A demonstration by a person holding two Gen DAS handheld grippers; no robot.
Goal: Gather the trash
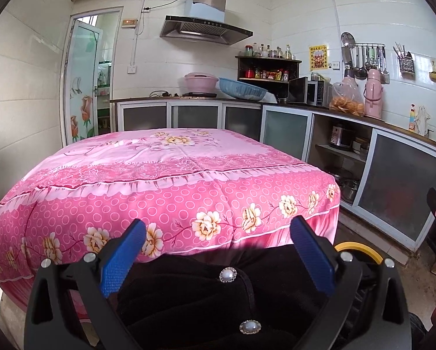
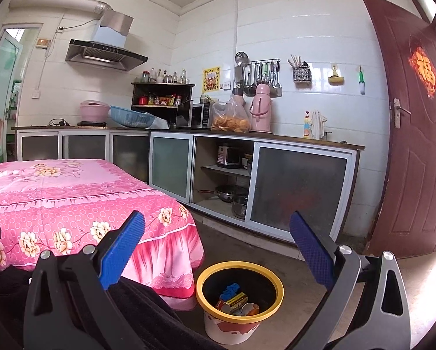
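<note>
A table [image 1: 165, 157] under a pink flowered cloth fills the middle of the kitchen, its top bare. Behind it a counter [image 2: 276, 138] runs along the tiled walls, with a range hood [image 1: 206, 29] above. A brown door [image 2: 413, 134] stands at the right. On the floor just beside the table's corner sits a bin [image 2: 240, 300] with a yellow rim, holding trash [image 2: 235, 300]: wrappers and a blue scrap. Black clothing with pearl buttons [image 1: 226, 275] lies under the left gripper [image 1: 218, 255], whose blue fingers are spread with nothing between them. The right gripper [image 2: 218, 255] is likewise spread wide and holds nothing, above the bin.
</note>
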